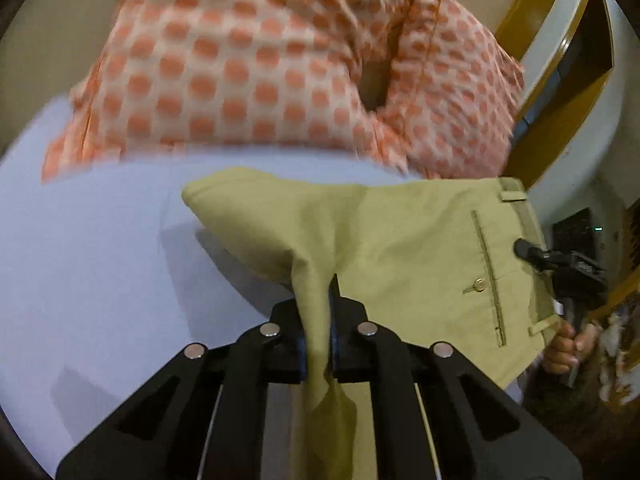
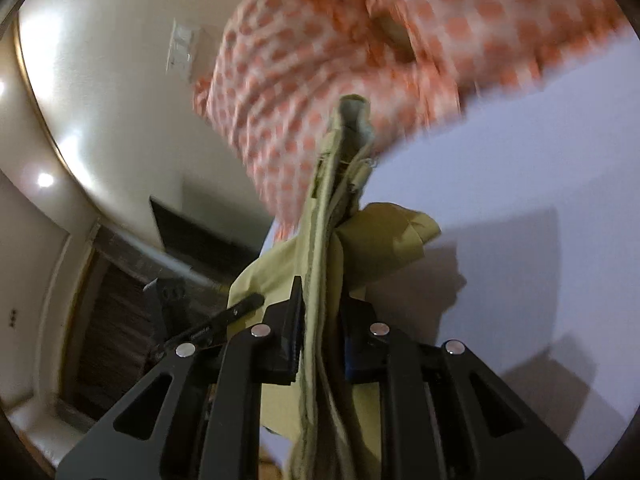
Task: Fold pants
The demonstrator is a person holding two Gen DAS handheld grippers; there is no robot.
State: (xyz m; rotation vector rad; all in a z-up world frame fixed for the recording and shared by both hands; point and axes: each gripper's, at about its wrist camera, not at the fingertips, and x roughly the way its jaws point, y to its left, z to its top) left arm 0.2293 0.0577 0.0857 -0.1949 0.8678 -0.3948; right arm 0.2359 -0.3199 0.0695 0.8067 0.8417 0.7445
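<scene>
The khaki pants (image 1: 400, 240) hang lifted above a pale lavender surface (image 1: 100, 260), seat side showing a buttoned back pocket (image 1: 486, 276). My left gripper (image 1: 318, 304) is shut on a pinched fold of the fabric. My right gripper (image 2: 320, 304) is shut on the waistband edge (image 2: 340, 184), which runs up between the fingers. The right gripper also shows in the left wrist view (image 1: 560, 264) at the waistband, held by a hand (image 1: 564, 346). The left gripper's finger (image 2: 224, 316) shows in the right wrist view.
The person's orange-dotted white top (image 1: 260, 60) fills the space just behind the pants, blurred. The lavender surface (image 2: 520, 200) spreads below. A yellow-framed wall fixture (image 1: 568, 80) and dark furniture (image 2: 120, 300) lie at the sides.
</scene>
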